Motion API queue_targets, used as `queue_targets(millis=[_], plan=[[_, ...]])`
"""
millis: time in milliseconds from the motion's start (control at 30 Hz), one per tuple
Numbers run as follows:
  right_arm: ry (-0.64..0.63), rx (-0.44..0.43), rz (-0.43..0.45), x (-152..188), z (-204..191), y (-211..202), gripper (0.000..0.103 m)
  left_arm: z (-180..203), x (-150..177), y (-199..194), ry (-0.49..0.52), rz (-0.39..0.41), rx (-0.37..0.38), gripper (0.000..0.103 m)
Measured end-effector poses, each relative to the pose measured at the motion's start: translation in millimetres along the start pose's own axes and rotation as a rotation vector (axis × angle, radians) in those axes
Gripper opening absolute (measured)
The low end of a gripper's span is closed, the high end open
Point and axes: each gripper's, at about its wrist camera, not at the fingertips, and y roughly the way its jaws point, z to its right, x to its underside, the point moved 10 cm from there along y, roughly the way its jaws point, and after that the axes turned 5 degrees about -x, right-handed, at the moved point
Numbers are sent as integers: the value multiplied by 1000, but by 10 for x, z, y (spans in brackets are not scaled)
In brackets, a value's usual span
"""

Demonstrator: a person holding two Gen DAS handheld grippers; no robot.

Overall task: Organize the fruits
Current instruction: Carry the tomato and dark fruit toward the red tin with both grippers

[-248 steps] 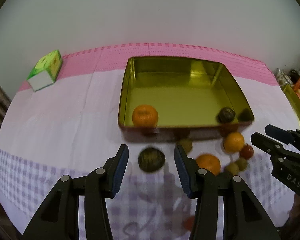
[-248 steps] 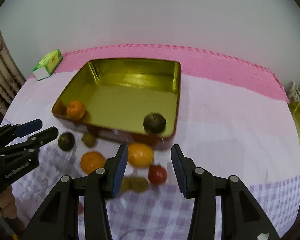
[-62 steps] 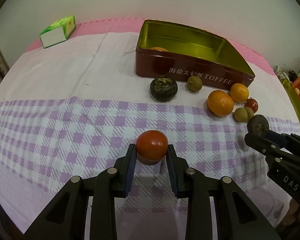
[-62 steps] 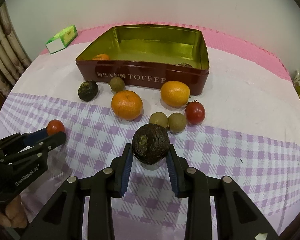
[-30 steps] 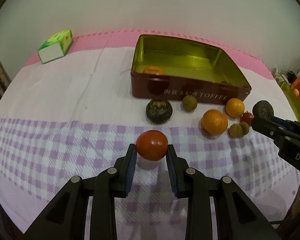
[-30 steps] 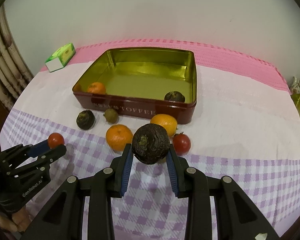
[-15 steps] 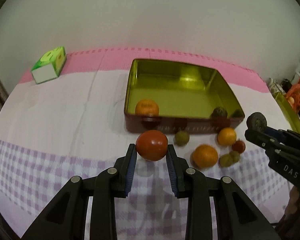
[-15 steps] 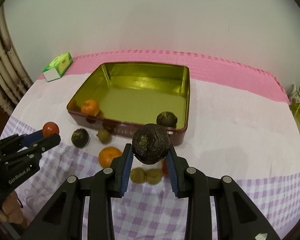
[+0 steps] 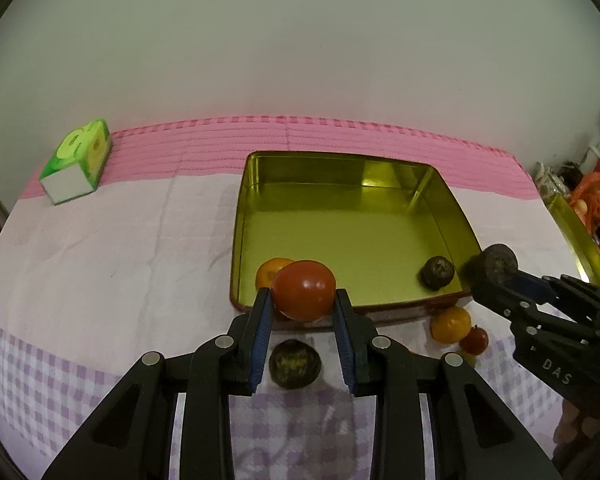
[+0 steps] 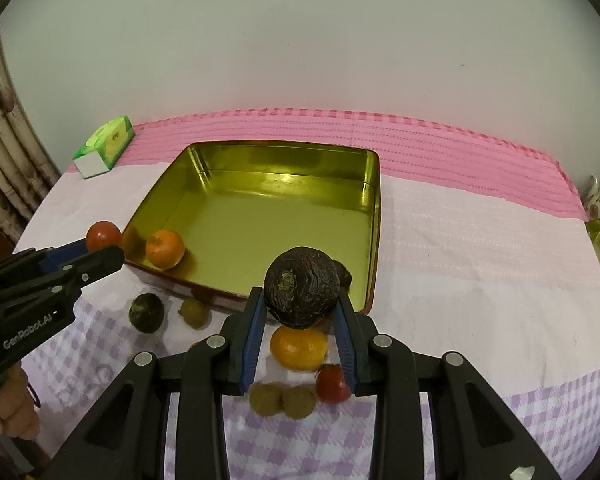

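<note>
Gold-lined, the tin (image 10: 374, 200) sat on the cloth (image 10: 480, 248) holding an orange (image 10: 165, 249), while the left gripper (image 9: 303, 312) pinched a tomato (image 9: 303, 290) over its near wall and the right gripper (image 10: 301, 308) clamped a dark fruit (image 10: 302, 293) above the near-right corner.

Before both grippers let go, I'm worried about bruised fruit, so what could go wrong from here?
1. The round red tomato in the left gripper hangs by the gold tin's near rim; released here, it may strike the rim or the small orange mandarin.
2. The dark wrinkled round fruit in the right gripper could land on the dark fruit in the tin.
</note>
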Motion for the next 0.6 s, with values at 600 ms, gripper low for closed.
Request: queue_targets(millis=[600], plan=[[-9,-28,-71,-90,6,402,30,150,-67,450,18,-89,16,31]])
